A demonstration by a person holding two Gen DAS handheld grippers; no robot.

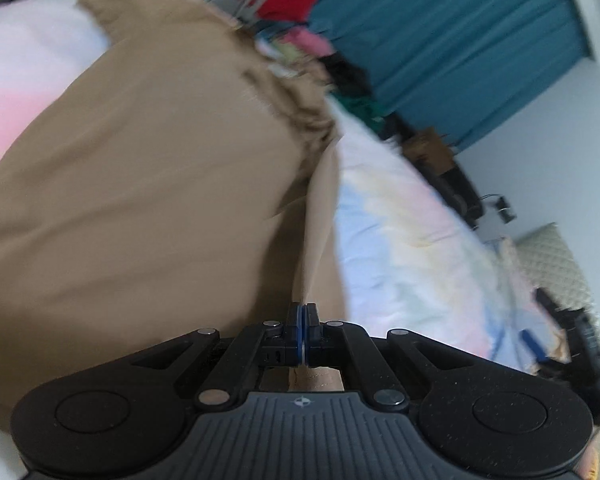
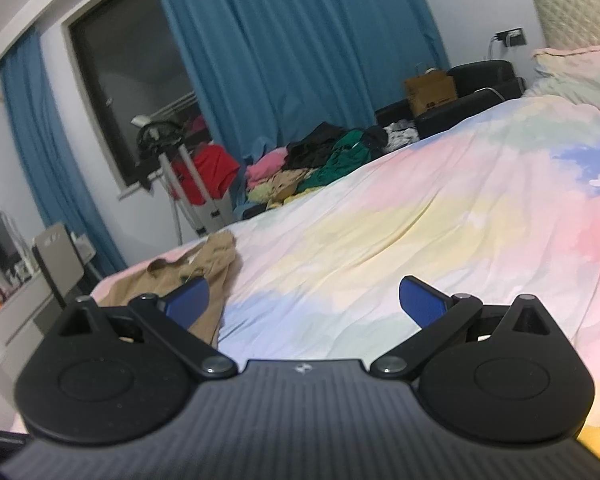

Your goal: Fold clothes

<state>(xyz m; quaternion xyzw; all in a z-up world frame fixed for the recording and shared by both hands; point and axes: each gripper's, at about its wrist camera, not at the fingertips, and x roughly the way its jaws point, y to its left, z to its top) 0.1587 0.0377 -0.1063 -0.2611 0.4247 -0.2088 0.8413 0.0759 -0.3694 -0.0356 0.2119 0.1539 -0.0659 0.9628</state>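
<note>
A tan garment (image 1: 148, 184) lies spread on the pastel bedspread (image 1: 412, 240). My left gripper (image 1: 302, 312) is shut on a fold of the tan garment's edge, which rises as a taut strip up from the jaws. In the right wrist view the same tan garment (image 2: 192, 276) lies bunched at the left on the bedspread (image 2: 420, 208). My right gripper (image 2: 304, 300) is open and empty above the bedspread, with its left pad (image 2: 188, 300) over the garment's edge. The right gripper also shows at the right edge of the left wrist view (image 1: 572, 340).
A pile of mixed clothes (image 2: 320, 164) lies at the bed's far edge. Behind it are blue curtains (image 2: 284, 52), a drying rack with a red garment (image 2: 204, 172), a black sofa with a paper bag (image 2: 430, 90), and pillows (image 2: 580, 72) at the right.
</note>
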